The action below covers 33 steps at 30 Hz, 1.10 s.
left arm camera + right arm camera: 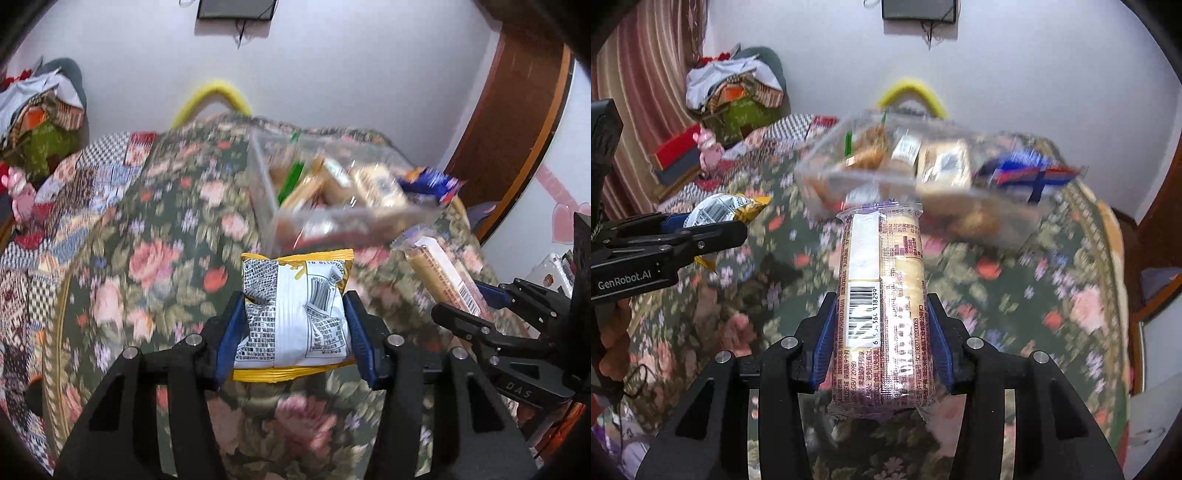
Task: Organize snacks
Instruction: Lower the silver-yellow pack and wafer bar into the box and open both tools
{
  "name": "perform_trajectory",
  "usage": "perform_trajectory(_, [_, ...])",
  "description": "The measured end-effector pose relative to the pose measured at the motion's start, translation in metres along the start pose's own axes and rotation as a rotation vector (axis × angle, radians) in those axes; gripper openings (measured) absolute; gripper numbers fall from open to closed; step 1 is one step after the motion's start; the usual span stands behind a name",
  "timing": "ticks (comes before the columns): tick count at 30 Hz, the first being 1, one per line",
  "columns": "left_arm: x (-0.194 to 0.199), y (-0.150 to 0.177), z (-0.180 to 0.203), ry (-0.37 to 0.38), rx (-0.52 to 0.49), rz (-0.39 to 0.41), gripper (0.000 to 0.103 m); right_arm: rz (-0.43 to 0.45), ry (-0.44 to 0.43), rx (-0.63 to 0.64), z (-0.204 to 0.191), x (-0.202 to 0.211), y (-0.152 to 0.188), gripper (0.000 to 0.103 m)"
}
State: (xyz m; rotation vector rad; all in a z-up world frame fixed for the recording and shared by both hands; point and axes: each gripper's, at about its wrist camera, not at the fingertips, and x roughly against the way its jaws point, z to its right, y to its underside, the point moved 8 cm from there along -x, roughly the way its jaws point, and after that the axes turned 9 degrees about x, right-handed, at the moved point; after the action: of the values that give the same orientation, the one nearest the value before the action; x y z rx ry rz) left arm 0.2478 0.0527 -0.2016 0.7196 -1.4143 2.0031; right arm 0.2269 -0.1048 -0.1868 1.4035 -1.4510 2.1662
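Observation:
My left gripper point(295, 314) is shut on a small white and yellow snack bag point(293, 314), held above the floral bedspread point(155, 258). My right gripper point(881, 325) is shut on a long clear-wrapped biscuit pack point(882, 295) with a barcode. Ahead of both lies a clear plastic box point(332, 192) filled with several snack packets; a blue wrapper point(432, 182) pokes over its right side. In the right wrist view that box point(905, 173) is blurred, and the left gripper point(713, 229) with its bag point(720, 208) shows at the left. The right gripper point(484, 299) shows at the right of the left wrist view.
A yellow curved handle point(214, 96) stands behind the box by the white wall. A heap of clothes point(735, 88) and a patchwork quilt point(74, 192) lie at the left. A brown wooden door frame point(517, 122) is on the right.

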Motion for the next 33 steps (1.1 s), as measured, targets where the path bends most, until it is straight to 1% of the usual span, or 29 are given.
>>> perform_trajectory(5, [0.005,-0.030,0.018,0.013,-0.025,0.056,0.053,0.072,0.045,0.004,0.015,0.011,-0.027,0.043])
perform_trajectory(9, [0.003,-0.053,0.031,0.037,-0.024,0.082,0.053,0.115,0.065,-0.002,0.029,0.015,-0.048,0.043])
perform_trajectory(13, [-0.001,-0.074,0.044,0.044,-0.029,0.106,0.053,0.143,0.070,-0.017,0.037,0.014,-0.065,0.043])
perform_trajectory(18, [-0.015,-0.095,0.054,0.053,-0.030,0.117,0.053,0.165,0.083,-0.021,0.047,0.005,-0.084,0.043])
perform_trajectory(21, [-0.030,-0.103,0.057,0.053,-0.028,0.106,0.053,0.168,0.088,-0.026,0.053,-0.004,-0.093,0.043])
perform_trajectory(26, [-0.062,-0.116,0.061,0.047,-0.018,0.069,0.053,0.147,0.095,-0.048,0.068,-0.025,-0.100,0.043])
perform_trajectory(30, [-0.087,-0.127,0.061,0.031,-0.022,0.051,0.053,0.110,0.090,-0.077,0.082,-0.047,-0.103,0.043])
perform_trajectory(33, [-0.110,-0.130,0.059,0.015,-0.015,0.024,0.053,0.072,0.065,-0.118,0.091,-0.063,-0.099,0.043])
